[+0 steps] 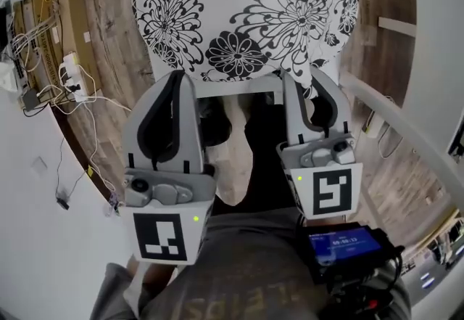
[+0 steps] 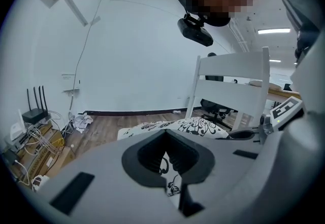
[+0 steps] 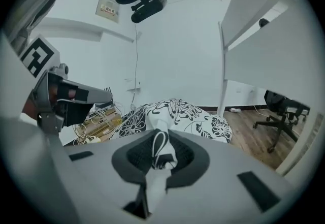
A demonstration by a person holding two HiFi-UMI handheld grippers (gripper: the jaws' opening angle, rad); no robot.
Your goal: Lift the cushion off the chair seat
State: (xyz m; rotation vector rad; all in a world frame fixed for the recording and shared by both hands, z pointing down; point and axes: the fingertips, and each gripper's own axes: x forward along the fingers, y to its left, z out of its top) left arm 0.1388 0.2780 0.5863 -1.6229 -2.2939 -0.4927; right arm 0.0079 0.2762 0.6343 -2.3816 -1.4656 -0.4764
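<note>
We logged the left gripper (image 1: 176, 80) fingers pinched narrow on the near edge of the floral cushion (image 1: 239, 6). The right gripper (image 1: 310, 79) fingers likewise clamped a fabric fold. The cushion stretched away beyond both grippers, with wood floor (image 1: 109, 50) around it, a white chair back (image 2: 231, 73) behind, and cable clutter (image 1: 72, 75) far left.

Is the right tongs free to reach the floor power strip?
Probably not: the right tongs are shut on the cushion, and the power strip lies far left, past the left tongs.
</note>
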